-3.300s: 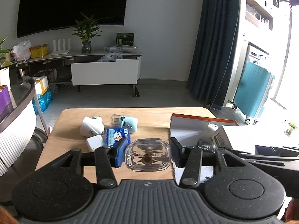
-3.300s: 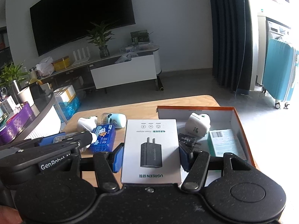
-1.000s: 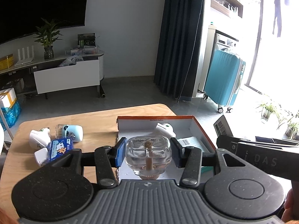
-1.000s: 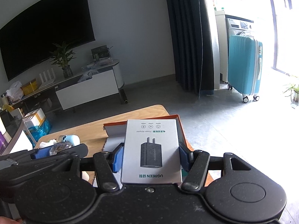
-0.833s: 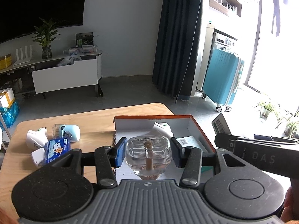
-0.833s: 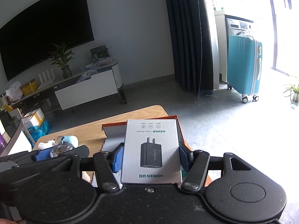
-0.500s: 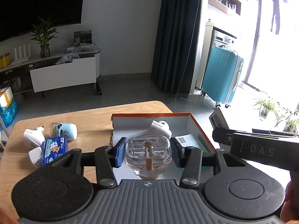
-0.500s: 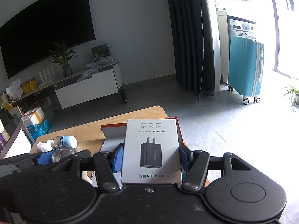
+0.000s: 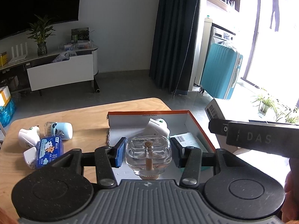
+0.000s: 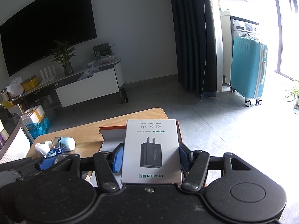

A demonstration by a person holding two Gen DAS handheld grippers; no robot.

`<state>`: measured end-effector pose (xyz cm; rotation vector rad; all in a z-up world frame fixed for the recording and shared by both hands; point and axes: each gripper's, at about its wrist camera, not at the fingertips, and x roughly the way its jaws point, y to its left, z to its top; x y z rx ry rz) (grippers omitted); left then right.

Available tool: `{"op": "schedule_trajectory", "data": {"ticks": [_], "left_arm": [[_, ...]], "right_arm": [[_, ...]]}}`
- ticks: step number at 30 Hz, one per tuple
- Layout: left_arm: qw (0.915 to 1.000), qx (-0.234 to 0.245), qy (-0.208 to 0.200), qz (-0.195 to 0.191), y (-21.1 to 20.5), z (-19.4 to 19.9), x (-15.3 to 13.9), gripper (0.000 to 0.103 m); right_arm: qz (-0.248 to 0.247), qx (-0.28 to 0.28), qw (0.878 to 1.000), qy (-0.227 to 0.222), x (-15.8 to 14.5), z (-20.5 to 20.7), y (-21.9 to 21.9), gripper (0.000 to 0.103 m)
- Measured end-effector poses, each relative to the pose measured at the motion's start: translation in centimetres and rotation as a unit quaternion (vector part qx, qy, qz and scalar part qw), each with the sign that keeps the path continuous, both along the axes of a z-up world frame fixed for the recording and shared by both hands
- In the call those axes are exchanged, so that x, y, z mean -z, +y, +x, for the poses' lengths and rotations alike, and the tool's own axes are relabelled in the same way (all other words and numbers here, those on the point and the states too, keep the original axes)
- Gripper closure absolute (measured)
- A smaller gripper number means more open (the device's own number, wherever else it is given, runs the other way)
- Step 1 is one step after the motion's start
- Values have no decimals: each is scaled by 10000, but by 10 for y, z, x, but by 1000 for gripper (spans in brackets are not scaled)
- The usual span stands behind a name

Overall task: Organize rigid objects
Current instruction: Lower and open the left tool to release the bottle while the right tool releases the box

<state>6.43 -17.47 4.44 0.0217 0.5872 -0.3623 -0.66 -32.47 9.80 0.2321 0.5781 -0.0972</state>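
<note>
**Both grippers loaded above the orange-rimmed box**

My left gripper (image 9: 148, 154) pinches a clear glass bottle (image 9: 148, 154) between its blue pad and its black pad; the bottle lies with its tan cap toward the camera and a printed code on its far end. It hangs over the near part of the open box (image 9: 198, 125), a shallow white tray with an orange rim that sits at the right side of the wooden table (image 9: 89, 115). Inside the box, beyond the bottle, rests a white plug adapter (image 9: 158, 127), and to its right a flat white-and-teal carton (image 9: 185, 139) with a barcode label.

My right gripper (image 10: 151, 157) clamps a grey power adapter box (image 10: 151, 149) by its two long sides, printed face up, the lettering upside down to the camera. It covers most of the open box's right half in the right wrist view; only the orange far edge and the white left wall of the open box show beside it. In the left wrist view this gripper's black body enters from the right, level with the open box's right rim.

Left of the open box, on bare table, lie four loose items close together: a pale blue device (image 9: 62, 131), a white plug (image 9: 28, 136), a small white cube (image 9: 29, 155) and a blue tissue pack (image 9: 49, 152), the cube touching the pack's left edge.
</note>
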Motion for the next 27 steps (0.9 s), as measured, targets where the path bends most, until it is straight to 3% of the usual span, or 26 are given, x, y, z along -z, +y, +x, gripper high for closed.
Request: {"op": "schedule_trajectory", "data": {"ticks": [27], "left_arm": [[9998, 127, 180, 38, -13, 18, 9, 54]], "right_arm": [[-70, -56, 9997, 206, 10, 35, -7, 32]]}}
